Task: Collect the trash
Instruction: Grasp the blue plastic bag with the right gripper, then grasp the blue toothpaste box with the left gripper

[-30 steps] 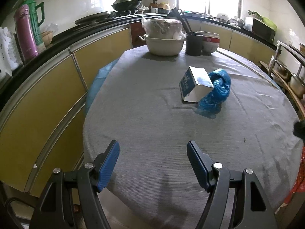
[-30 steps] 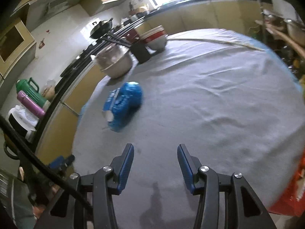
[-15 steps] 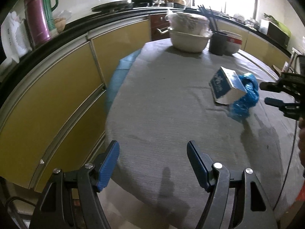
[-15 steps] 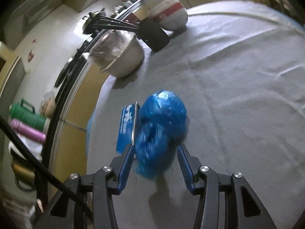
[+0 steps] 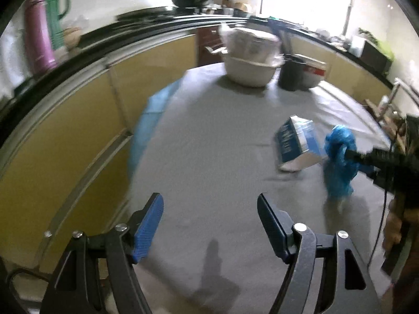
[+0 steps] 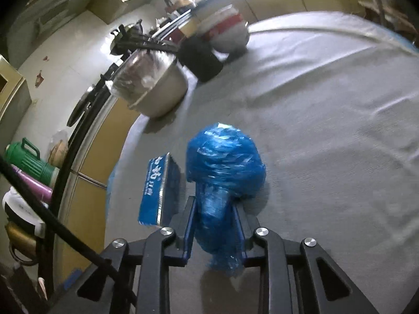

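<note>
A crumpled blue plastic bag (image 6: 222, 167) lies on the grey tablecloth (image 6: 327, 136), and my right gripper (image 6: 213, 222) is shut on its lower end. A blue and white carton (image 6: 158, 188) lies just left of the bag. In the left wrist view the bag (image 5: 339, 162) hangs from the right gripper (image 5: 348, 155) beside the carton (image 5: 297, 142). My left gripper (image 5: 209, 219) is open and empty above the near part of the table.
At the table's far side stand a covered cream pot (image 5: 250, 60), a black cup with chopsticks (image 5: 290, 74) and a red and white bowl (image 6: 227, 31). Yellow cabinets (image 5: 65, 136) and a black counter run along the left, with thermoses (image 5: 39, 34).
My right gripper moved in onto the blue bag and closed on it, and the bag now lifts a little away from the carton. My left gripper drifted left and stayed open.
</note>
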A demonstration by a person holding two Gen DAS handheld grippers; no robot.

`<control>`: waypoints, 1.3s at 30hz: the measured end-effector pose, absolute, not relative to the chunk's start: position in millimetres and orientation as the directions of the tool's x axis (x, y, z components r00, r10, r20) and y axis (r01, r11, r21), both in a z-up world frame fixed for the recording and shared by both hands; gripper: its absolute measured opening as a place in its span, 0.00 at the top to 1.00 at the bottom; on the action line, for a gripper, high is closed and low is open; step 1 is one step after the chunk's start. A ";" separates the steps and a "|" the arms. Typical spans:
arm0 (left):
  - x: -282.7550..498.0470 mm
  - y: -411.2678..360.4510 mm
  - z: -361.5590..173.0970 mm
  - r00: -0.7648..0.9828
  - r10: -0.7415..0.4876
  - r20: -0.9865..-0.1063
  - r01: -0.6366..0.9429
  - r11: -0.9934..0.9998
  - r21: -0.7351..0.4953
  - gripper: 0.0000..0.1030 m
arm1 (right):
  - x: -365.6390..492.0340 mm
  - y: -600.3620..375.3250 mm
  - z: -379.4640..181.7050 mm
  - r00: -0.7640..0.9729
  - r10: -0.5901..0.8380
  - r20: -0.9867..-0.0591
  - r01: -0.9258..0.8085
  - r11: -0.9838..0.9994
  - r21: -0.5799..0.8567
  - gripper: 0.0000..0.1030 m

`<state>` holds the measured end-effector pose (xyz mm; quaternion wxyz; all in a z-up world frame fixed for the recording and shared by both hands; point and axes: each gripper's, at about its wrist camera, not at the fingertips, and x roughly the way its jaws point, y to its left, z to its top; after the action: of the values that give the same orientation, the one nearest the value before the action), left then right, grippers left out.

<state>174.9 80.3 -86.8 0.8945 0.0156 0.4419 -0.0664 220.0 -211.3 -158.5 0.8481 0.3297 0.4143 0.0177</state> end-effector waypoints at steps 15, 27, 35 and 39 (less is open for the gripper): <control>264.1 -57.4 -109.3 0.513 -0.124 -0.850 0.216 0.976 -0.012 0.24 | 149.5 -271.9 -137.3 0.696 0.277 -0.663 0.246 0.776 0.581 0.46; 277.0 -38.9 -127.9 0.482 -0.188 -0.856 0.241 0.967 -0.076 0.22 | 211.6 -239.7 -160.2 0.638 0.282 -0.717 0.225 0.822 0.523 0.52; 276.1 -21.6 -114.0 0.471 -0.243 -0.848 0.250 0.959 -0.137 0.22 | 209.6 -226.6 -163.6 0.650 0.222 -0.727 0.230 0.854 0.466 0.69; 276.4 -32.0 -108.5 0.477 -0.237 -0.846 0.253 0.959 -0.126 0.22 | 188.7 -238.1 -151.6 0.677 0.212 -0.705 0.220 0.856 0.468 0.69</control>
<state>276.4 -32.0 -108.5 0.8594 0.0083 0.4910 -0.1426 188.7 -238.1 -151.6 0.8755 0.2686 0.4018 -0.0025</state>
